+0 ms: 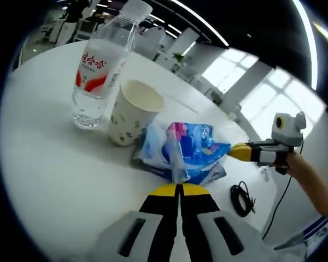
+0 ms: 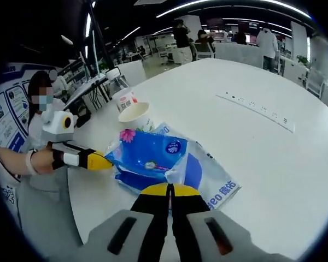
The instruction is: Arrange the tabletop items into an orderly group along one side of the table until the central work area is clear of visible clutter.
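A blue tissue pack [image 1: 188, 147] [image 2: 150, 158] lies on the white round table [image 1: 54, 164], on top of a flatter blue-and-white packet [image 2: 216, 188]. My left gripper [image 1: 180, 189] [image 2: 105, 162] is shut on the pack's near edge. My right gripper [image 2: 169, 189] [image 1: 233, 151] is shut on its opposite edge. Just beyond the pack stands a paper cup [image 1: 132, 112] [image 2: 135, 114]. A clear water bottle [image 1: 101, 65] [image 2: 124, 100] with a red-and-white label stands upright beside the cup.
A coiled black cable [image 1: 241, 199] lies near the table edge. A strip of small marks [image 2: 257, 106] runs across the wide bare tabletop [image 2: 273, 153]. A person's hand [image 2: 41, 161] holds the left gripper. Chairs, desks and people are beyond the table.
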Available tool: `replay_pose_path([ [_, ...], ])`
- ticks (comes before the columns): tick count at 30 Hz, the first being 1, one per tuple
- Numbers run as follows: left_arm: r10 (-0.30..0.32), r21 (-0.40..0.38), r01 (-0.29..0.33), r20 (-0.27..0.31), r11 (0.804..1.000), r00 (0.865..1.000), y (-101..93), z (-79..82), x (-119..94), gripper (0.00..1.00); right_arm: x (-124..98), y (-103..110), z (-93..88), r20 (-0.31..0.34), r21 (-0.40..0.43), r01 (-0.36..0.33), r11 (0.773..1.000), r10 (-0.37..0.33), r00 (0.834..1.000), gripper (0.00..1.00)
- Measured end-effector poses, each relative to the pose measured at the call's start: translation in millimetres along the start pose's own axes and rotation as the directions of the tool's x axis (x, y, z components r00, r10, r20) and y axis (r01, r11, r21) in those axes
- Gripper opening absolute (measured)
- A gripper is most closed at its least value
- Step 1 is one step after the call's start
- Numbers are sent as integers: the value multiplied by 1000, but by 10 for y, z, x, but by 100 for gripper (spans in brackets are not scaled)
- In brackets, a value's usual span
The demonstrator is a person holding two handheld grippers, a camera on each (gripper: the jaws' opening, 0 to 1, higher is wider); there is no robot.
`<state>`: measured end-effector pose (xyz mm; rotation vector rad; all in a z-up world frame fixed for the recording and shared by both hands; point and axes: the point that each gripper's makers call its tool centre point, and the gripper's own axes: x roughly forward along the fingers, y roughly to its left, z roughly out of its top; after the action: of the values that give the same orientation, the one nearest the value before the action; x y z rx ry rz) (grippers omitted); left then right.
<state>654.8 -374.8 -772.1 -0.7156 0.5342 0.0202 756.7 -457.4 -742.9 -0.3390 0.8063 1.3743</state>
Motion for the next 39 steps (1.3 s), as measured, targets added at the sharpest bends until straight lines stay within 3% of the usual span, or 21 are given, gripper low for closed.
replay_pose_path([
  [18, -45, 79, 48, -40, 996, 998, -242, 94, 188, 0, -294, -178, -112, 38, 83, 55, 995, -58, 998, 0],
  [39, -128, 127, 141, -108, 982, 986, -734, 39, 556, 0, -778, -426, -346, 80, 190, 140, 972, -158, 984, 0],
])
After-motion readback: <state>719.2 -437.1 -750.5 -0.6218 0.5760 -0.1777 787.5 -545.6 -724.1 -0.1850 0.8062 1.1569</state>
